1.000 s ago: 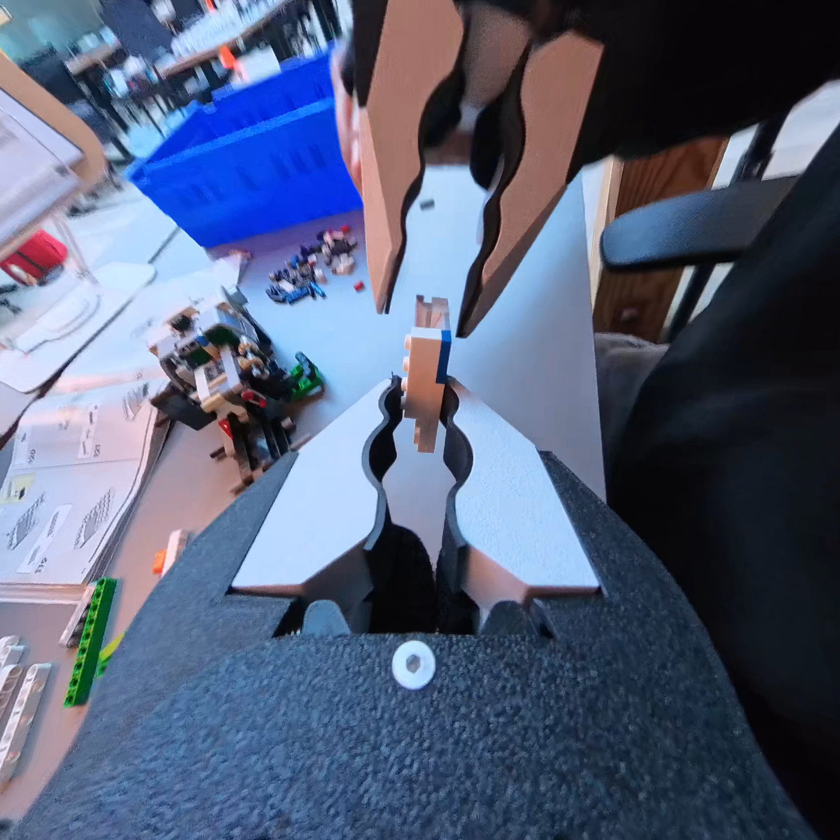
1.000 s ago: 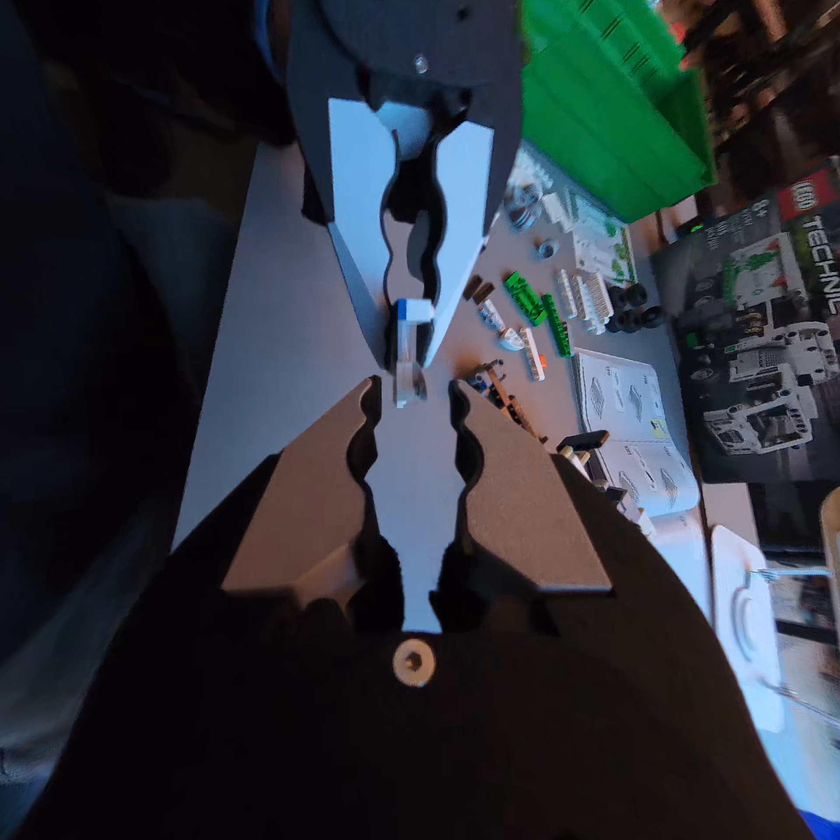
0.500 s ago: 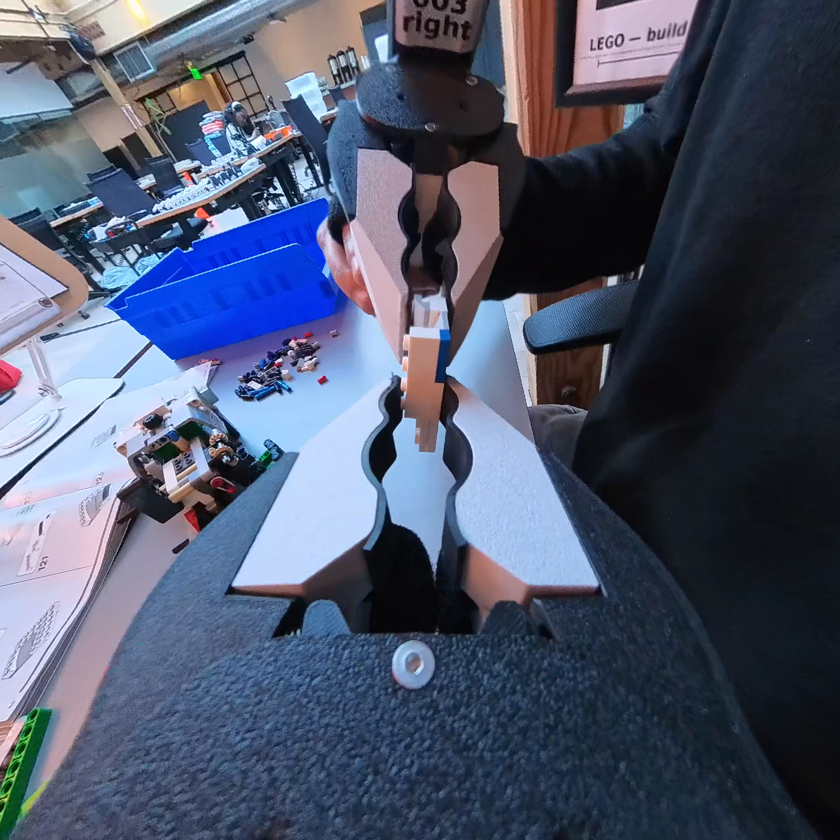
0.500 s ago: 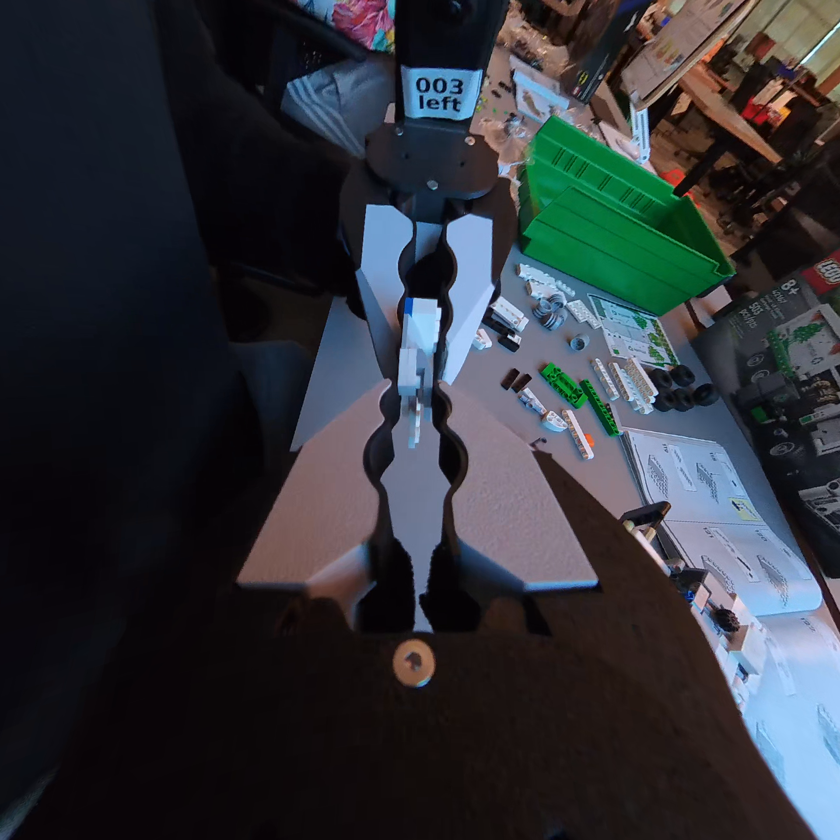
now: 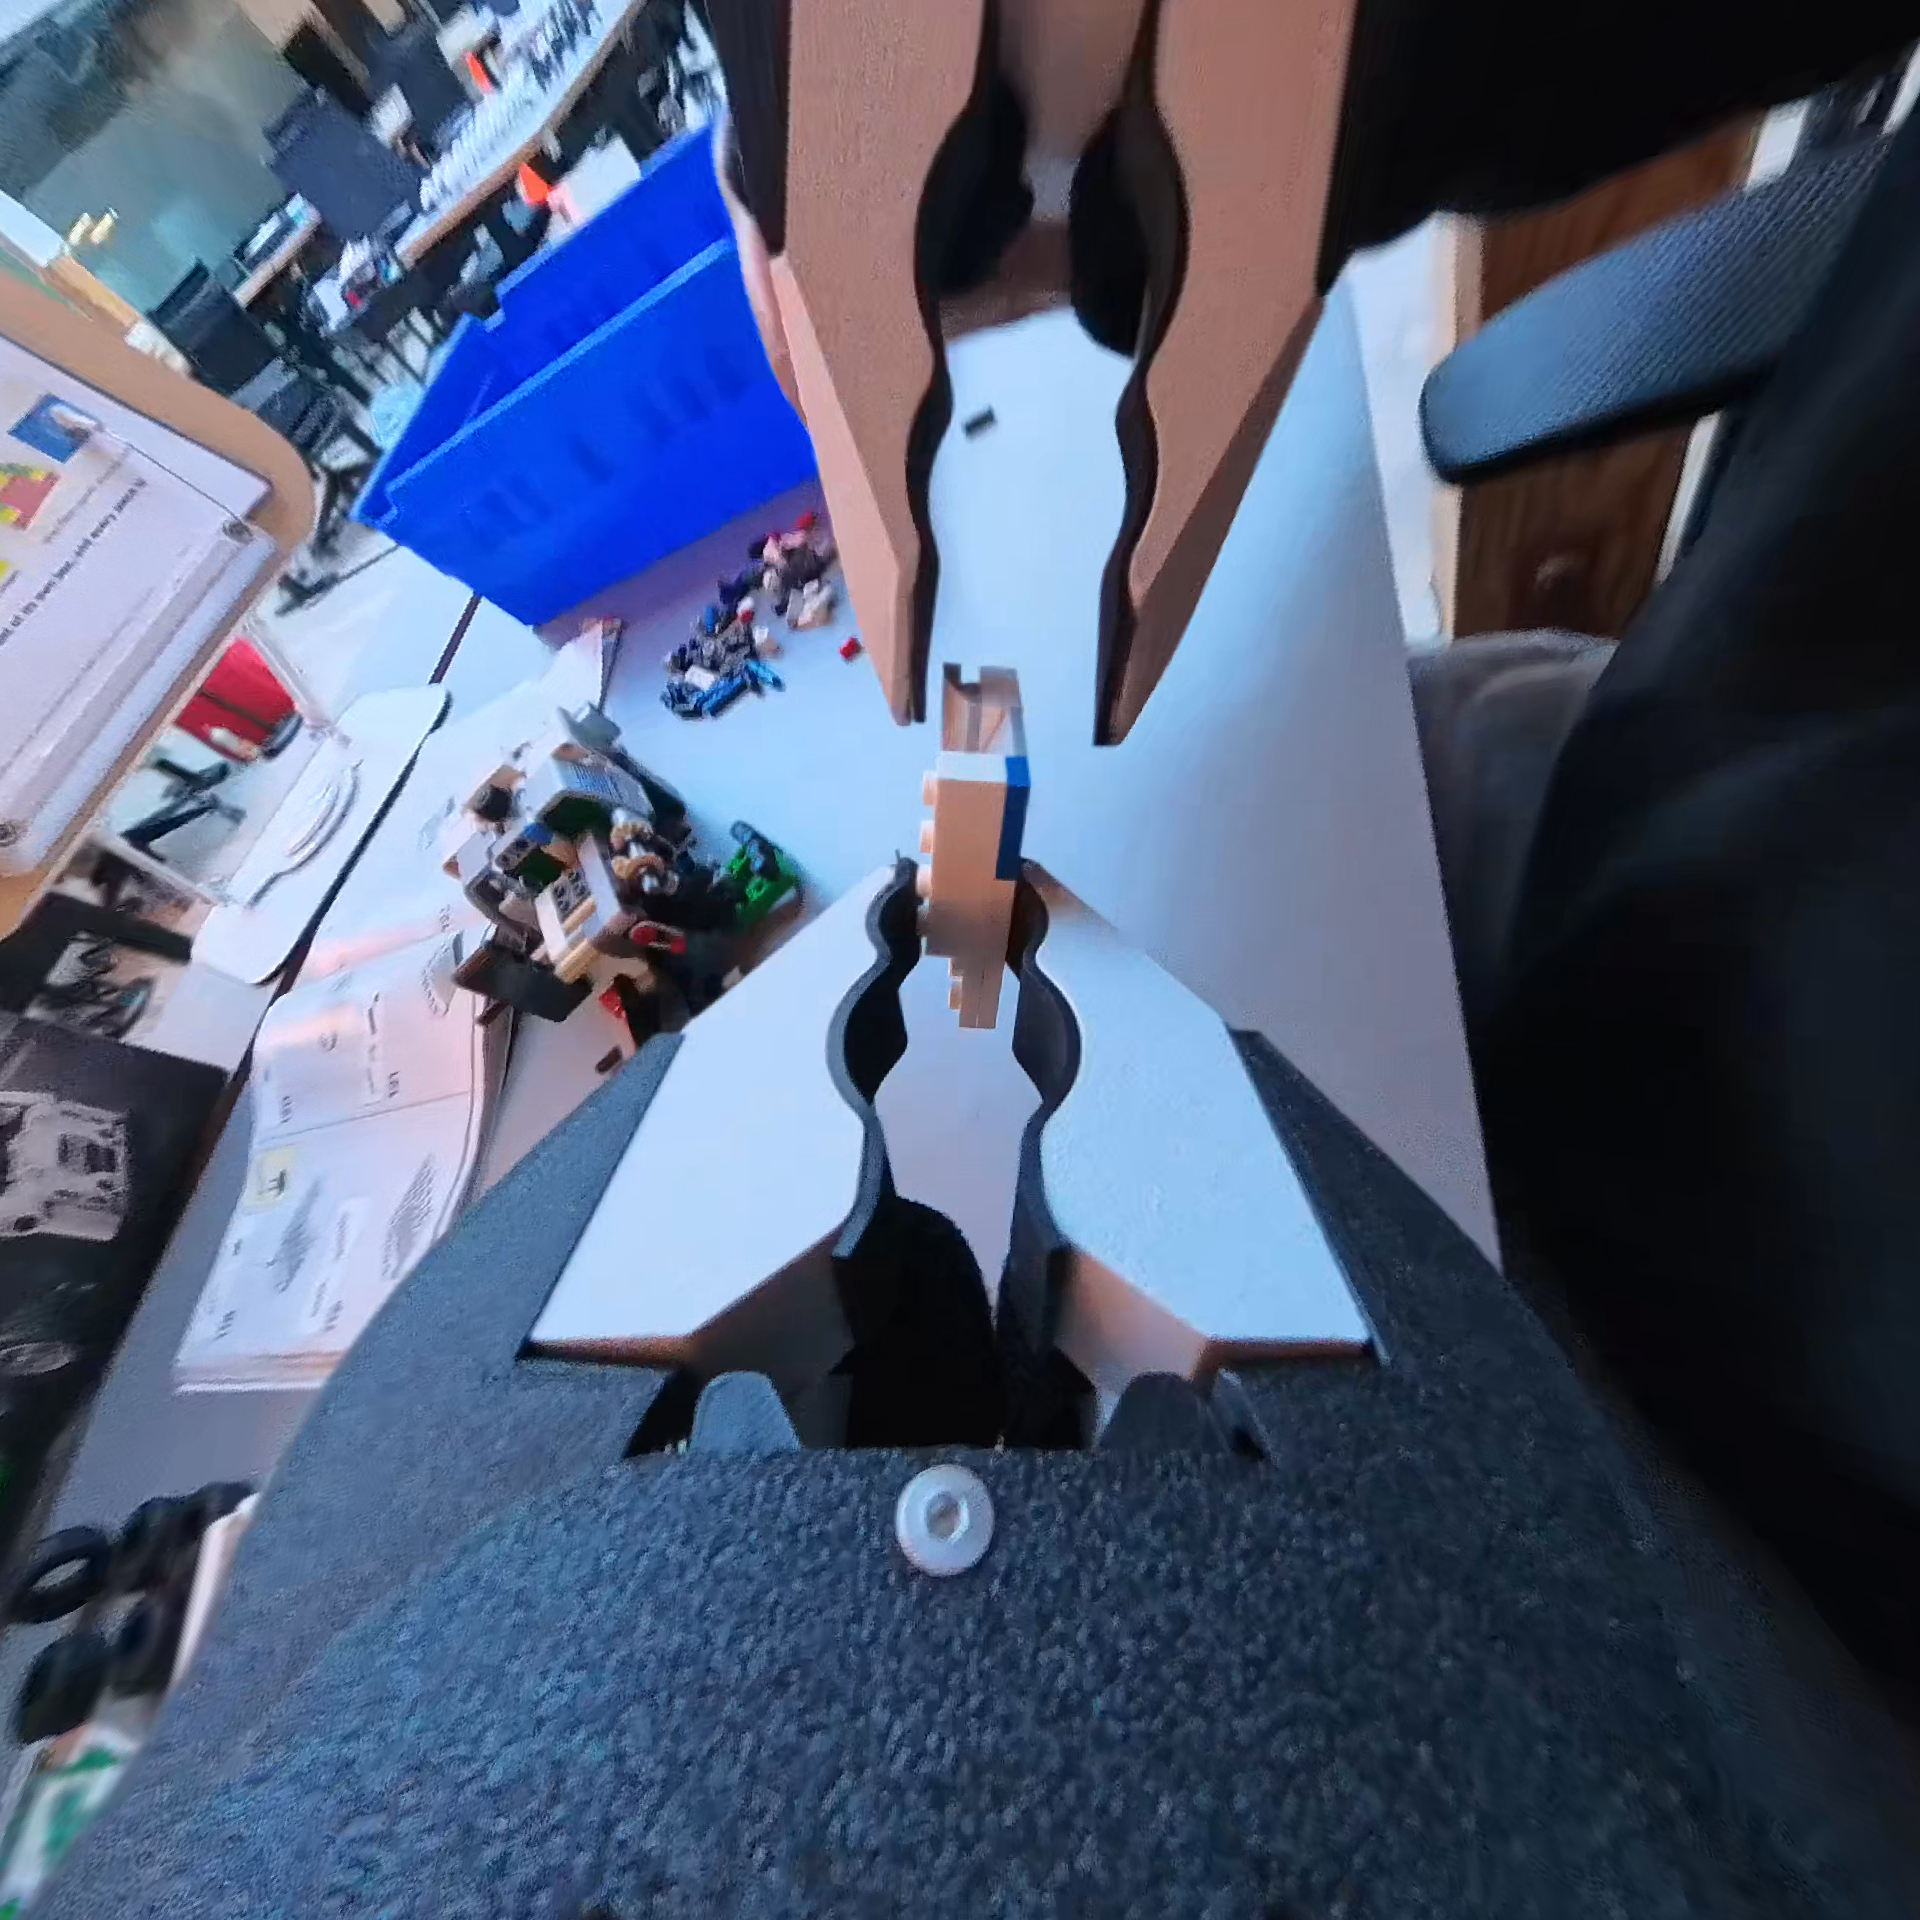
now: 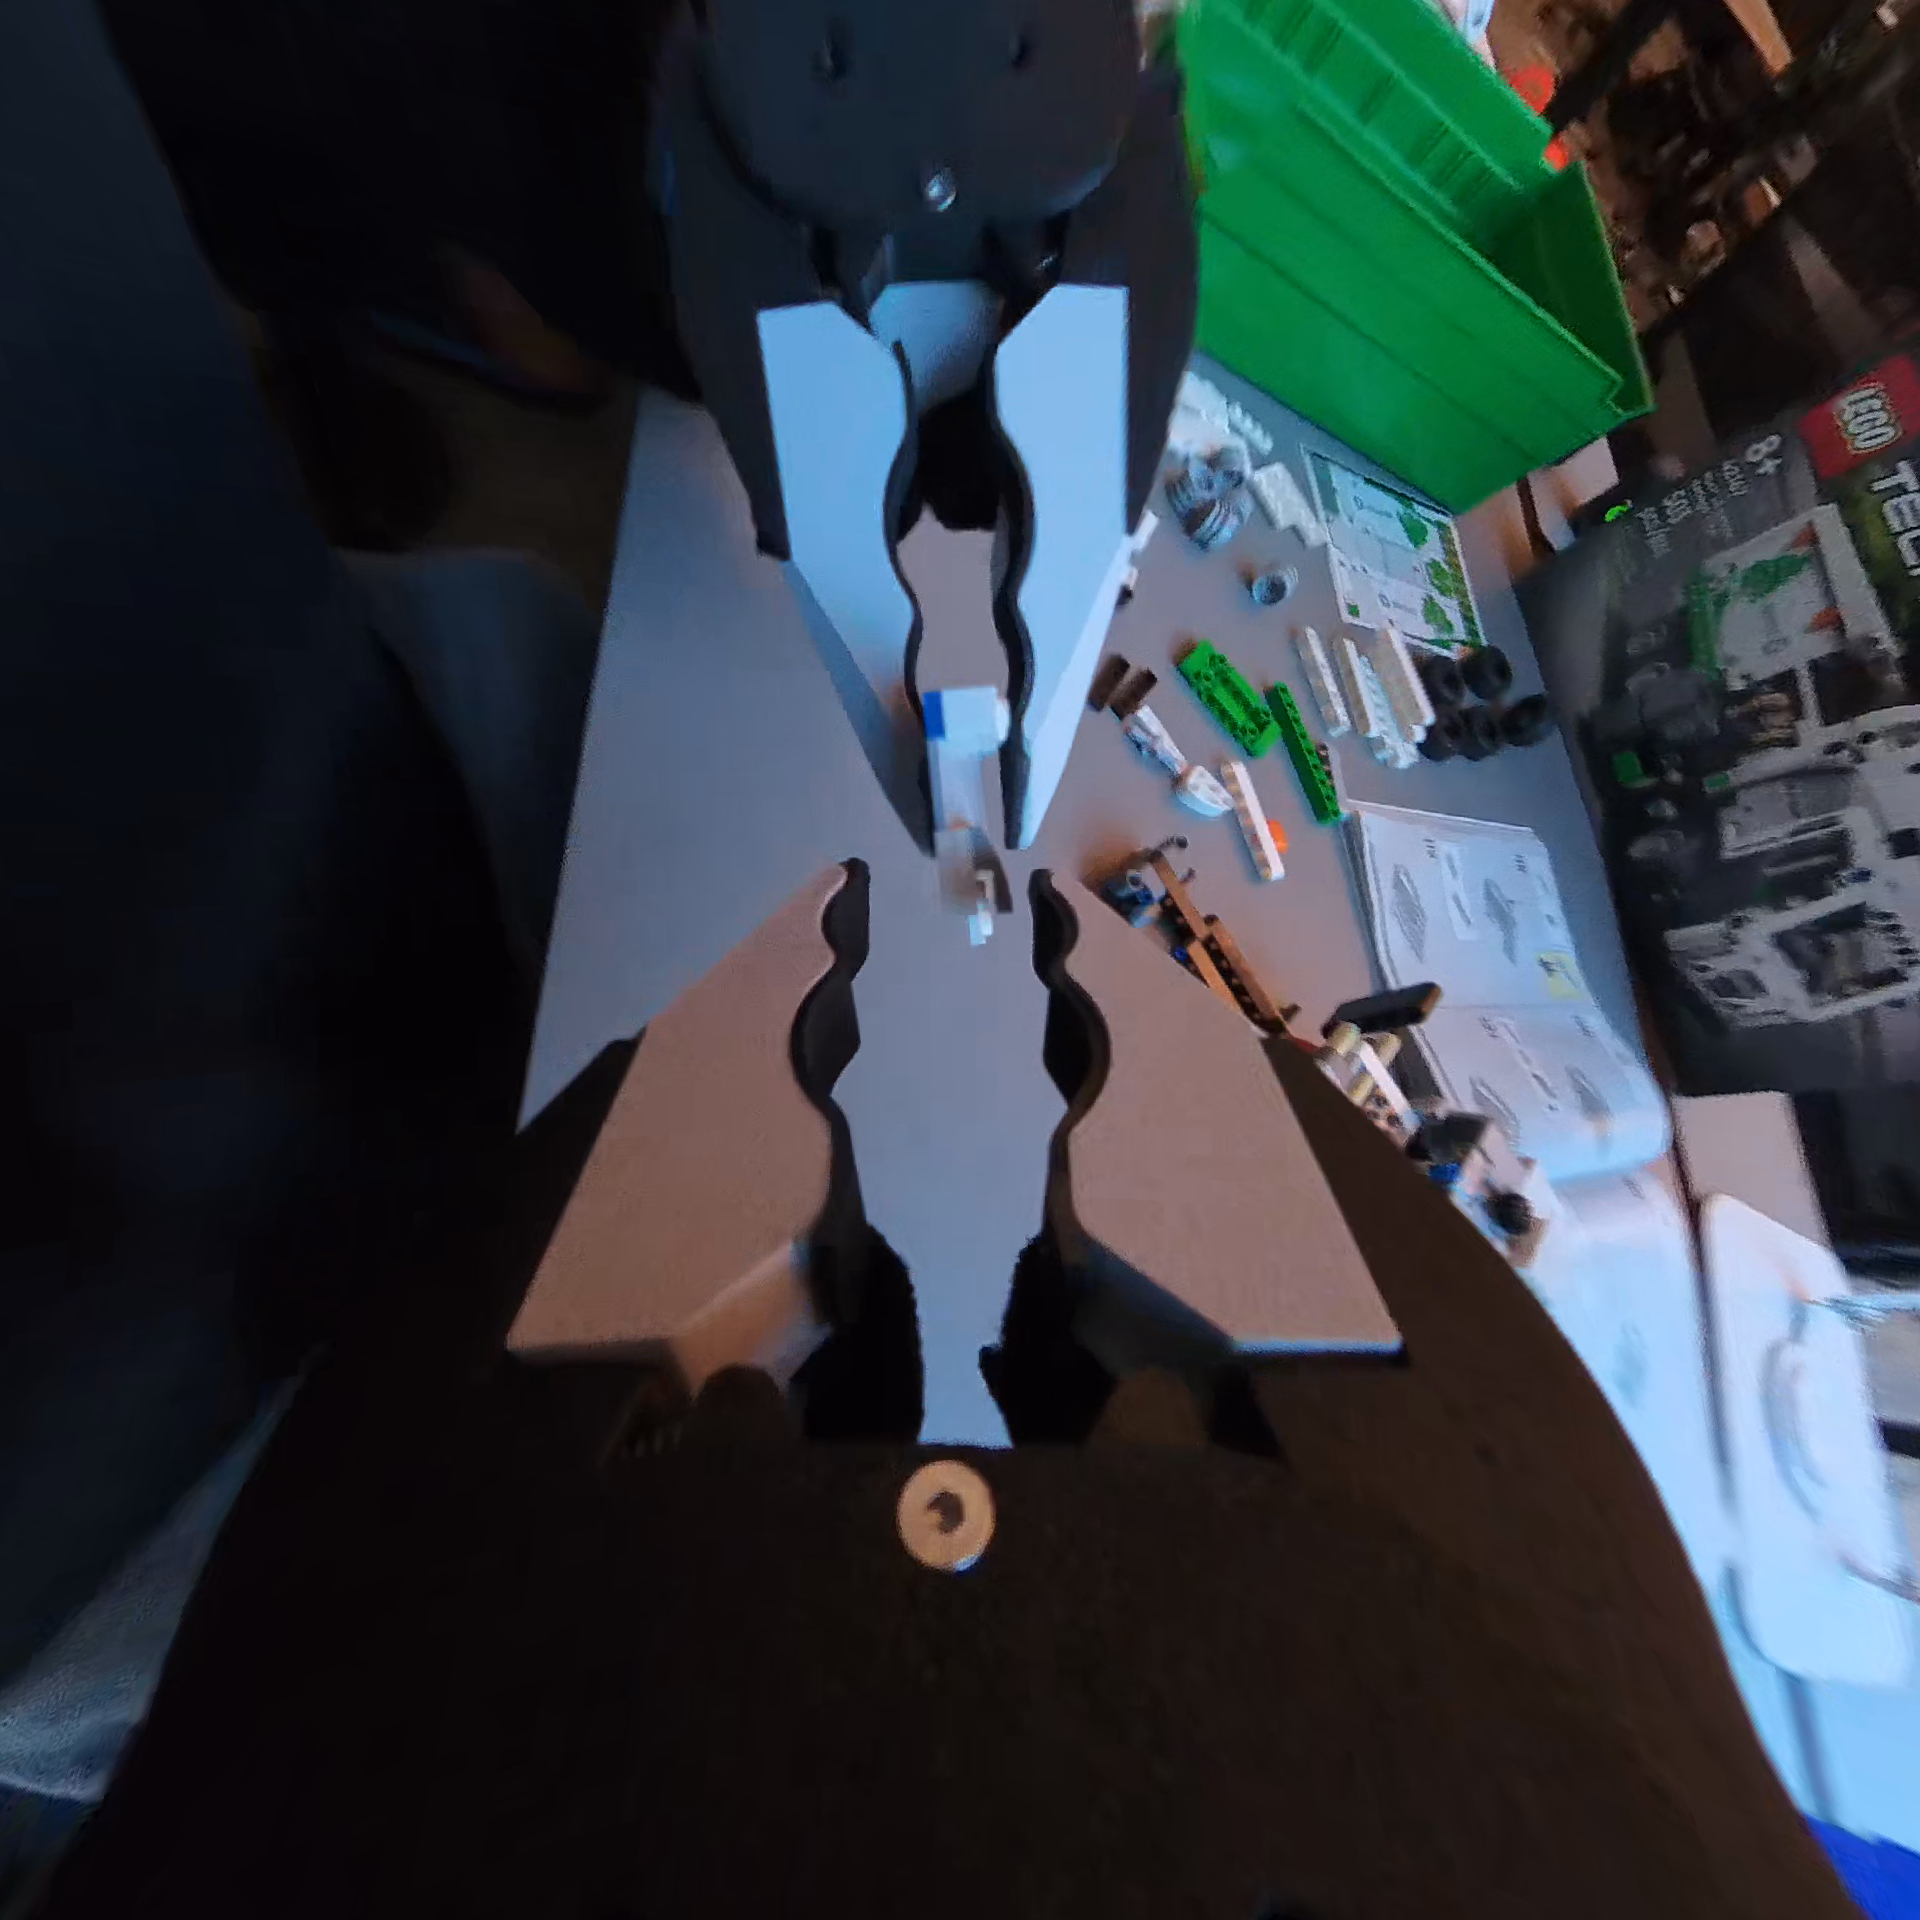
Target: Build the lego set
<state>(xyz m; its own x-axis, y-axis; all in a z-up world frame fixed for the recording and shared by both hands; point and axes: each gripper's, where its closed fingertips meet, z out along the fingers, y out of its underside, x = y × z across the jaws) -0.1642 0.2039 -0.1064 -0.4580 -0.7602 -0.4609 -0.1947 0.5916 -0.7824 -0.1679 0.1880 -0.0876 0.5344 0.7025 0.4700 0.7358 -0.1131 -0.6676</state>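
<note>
Left gripper (image 5: 961, 914) jaws closed on a small white brick stack (image 5: 977, 862) with a blue edge, pinched at the tips only. Stack's long axis runs forward along the gripper, far end poking out past the tips, held up above the tabletop (image 5: 1226, 727).

Right gripper (image 5: 1006, 717) faces it head-on, jaws spread wide, nothing in them. Its tips sit just off the free end of the stack, one either side, not touching. From the right wrist view same picture: own right gripper (image 6: 940, 883) parted, left gripper (image 6: 966, 831) opposite with the brick stack (image 6: 966, 769) pointing at the gap, slightly right of centre.

Key relation: stack lies straight ahead of the right jaws, end-on, its axis roughly in line with both grippers. Right is the free one and nearest the exposed end. Next move likely a short advance and close on that end, or press to seat a piece; small sideways offset could make one tip clip the stack first.

Elsewhere on the tabletop: half-built truck model (image 5: 592, 883), open instruction booklet (image 5: 353, 1153), loose small parts (image 5: 748, 634), blue bin (image 5: 592, 416), green bin (image 6: 1382, 260), green beams (image 6: 1262, 717), black tyres (image 6: 1475, 701), set box (image 6: 1766, 758).
</note>
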